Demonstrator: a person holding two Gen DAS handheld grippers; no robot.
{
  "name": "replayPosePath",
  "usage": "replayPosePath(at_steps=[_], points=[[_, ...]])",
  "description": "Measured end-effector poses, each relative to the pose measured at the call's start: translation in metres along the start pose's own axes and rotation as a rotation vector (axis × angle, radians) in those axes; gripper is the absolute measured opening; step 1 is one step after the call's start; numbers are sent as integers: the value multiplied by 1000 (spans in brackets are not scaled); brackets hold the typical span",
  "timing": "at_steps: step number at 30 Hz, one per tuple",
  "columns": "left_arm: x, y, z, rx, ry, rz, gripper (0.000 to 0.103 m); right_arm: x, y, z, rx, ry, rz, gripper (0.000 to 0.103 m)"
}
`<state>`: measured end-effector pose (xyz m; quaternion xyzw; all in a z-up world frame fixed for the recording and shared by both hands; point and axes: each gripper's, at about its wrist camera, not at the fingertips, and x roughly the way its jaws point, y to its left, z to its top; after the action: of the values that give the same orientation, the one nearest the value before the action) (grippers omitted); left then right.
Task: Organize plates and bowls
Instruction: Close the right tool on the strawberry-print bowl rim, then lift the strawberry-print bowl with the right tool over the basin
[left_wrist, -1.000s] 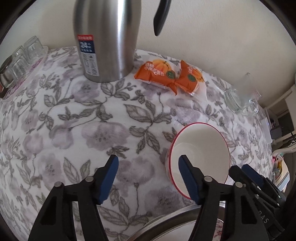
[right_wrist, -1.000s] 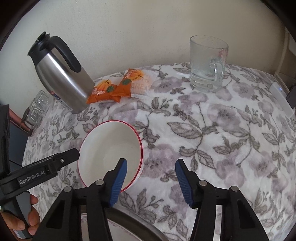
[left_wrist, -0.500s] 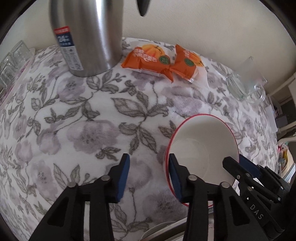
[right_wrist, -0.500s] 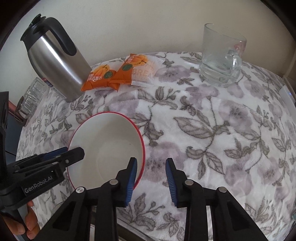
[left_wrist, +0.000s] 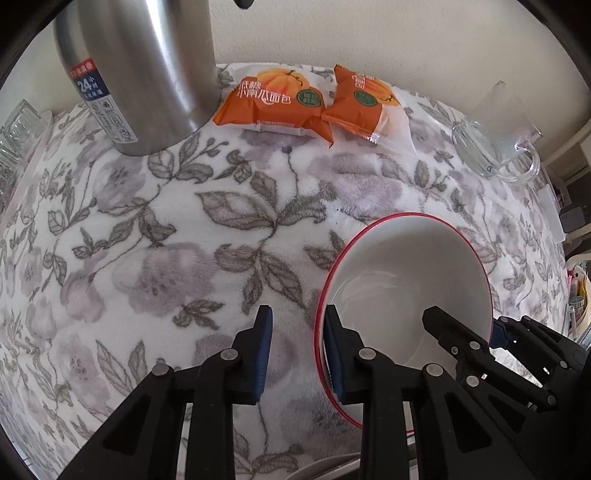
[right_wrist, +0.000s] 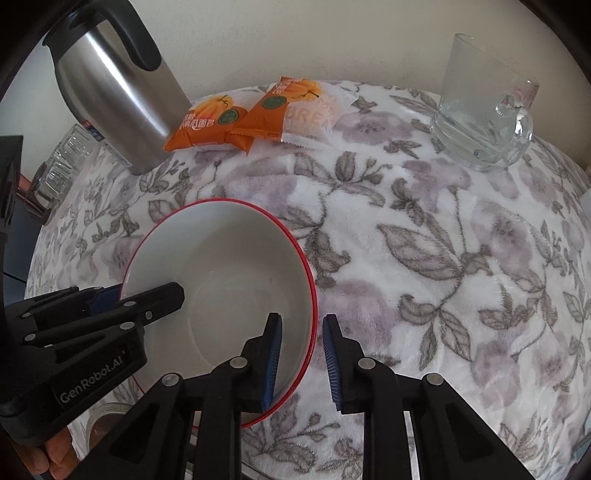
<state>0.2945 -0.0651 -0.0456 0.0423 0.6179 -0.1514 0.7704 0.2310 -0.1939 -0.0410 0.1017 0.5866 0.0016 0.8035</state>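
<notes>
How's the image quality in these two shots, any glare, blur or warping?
Left wrist view: sharp, strong fisheye bending with dark corners, bright streaks on the steel flask. Right wrist view: equally sharp, soft daylight with faint shadows, mild sheen inside the bowl, highlights on the glass mug.

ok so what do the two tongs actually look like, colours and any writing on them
Both are the same build: matte black plastic linkage arms with silver round rivets at the joints, each finger tipped with a ribbed blue pad. The left tongs show white "GenRobot.AI" lettering on the black body in the right wrist view. The right tongs show no lettering. No cables or sleeves are visible.
</notes>
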Motion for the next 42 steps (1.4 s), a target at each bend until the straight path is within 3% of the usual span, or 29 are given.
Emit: replayPosePath(at_steps=[5, 12, 27, 42], points=[[4, 2, 0, 0, 11, -14, 27, 9, 3, 2, -1, 21, 11, 22], [6, -8, -3, 31, 11, -30, 8, 8, 6, 1, -1, 20, 19, 18], [-26, -28, -5, 73, -56, -47, 8, -30, -6, -2, 43, -44, 56, 17], [-107, -40, -17, 111, -199, -17, 8, -103, 7, -12, 7, -163, 63, 17]])
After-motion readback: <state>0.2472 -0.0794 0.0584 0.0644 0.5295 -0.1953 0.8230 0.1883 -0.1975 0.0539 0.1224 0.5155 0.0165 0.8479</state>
